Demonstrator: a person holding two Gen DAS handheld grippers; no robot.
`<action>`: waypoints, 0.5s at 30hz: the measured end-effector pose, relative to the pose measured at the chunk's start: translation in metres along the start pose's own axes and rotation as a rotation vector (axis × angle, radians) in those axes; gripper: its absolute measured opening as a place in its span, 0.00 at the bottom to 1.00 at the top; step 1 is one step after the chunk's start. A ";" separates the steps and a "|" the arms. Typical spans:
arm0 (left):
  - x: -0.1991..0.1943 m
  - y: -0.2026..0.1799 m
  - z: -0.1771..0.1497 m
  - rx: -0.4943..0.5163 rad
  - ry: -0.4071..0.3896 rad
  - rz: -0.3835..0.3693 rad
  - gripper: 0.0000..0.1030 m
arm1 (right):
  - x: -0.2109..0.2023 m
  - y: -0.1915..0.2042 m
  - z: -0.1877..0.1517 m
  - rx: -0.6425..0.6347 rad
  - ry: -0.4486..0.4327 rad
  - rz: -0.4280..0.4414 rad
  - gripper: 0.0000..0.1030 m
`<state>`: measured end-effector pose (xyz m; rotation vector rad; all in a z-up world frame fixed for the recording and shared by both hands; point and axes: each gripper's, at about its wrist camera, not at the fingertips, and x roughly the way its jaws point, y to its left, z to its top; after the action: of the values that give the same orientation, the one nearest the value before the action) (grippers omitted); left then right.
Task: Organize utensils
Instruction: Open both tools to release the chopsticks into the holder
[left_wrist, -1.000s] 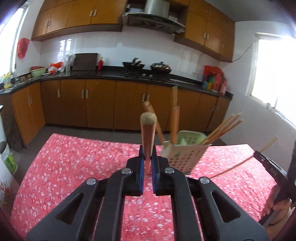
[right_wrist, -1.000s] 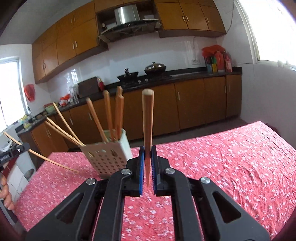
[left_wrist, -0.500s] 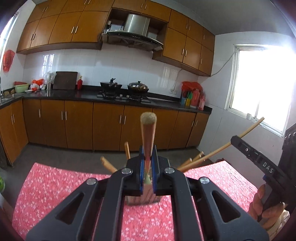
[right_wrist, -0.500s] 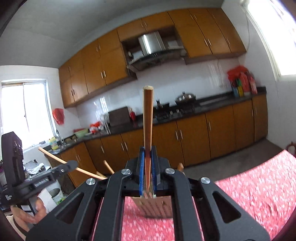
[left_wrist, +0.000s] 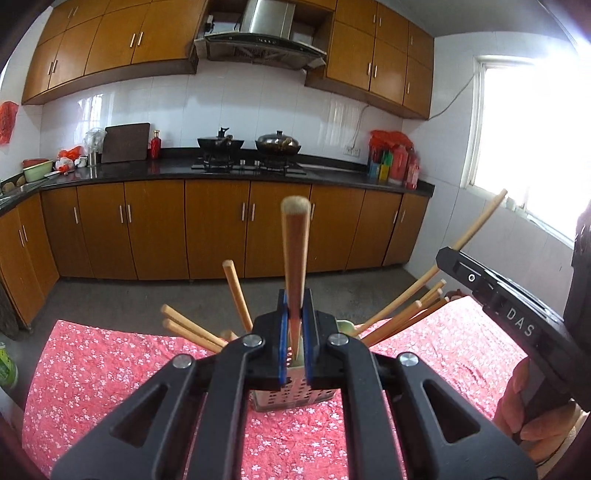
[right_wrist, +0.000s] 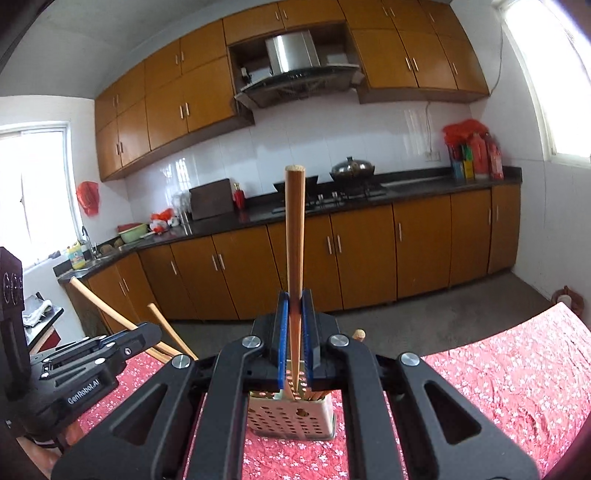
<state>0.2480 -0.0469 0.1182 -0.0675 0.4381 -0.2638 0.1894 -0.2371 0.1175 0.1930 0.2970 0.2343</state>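
The left tongs (left_wrist: 295, 343) pinch one wooden chopstick (left_wrist: 294, 266) upright, and the right tongs (right_wrist: 295, 343) pinch a second chopstick (right_wrist: 294, 258) the same way. Just beyond and below both sits the perforated holder (right_wrist: 291, 417) (other chopsticks (left_wrist: 399, 317) fan from it) on the red floral worktop (left_wrist: 92, 369).
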 end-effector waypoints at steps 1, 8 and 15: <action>0.004 0.000 0.000 -0.001 0.003 0.002 0.08 | 0.001 0.001 0.000 0.000 0.009 0.002 0.08; 0.002 0.014 -0.003 -0.054 -0.016 0.008 0.28 | -0.007 -0.001 0.003 0.000 -0.017 -0.013 0.43; -0.041 0.029 -0.008 -0.081 -0.089 0.035 0.51 | -0.037 -0.016 0.001 0.038 -0.067 -0.045 0.64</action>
<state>0.2158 -0.0086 0.1245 -0.1498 0.3607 -0.2078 0.1585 -0.2624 0.1248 0.2313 0.2394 0.1772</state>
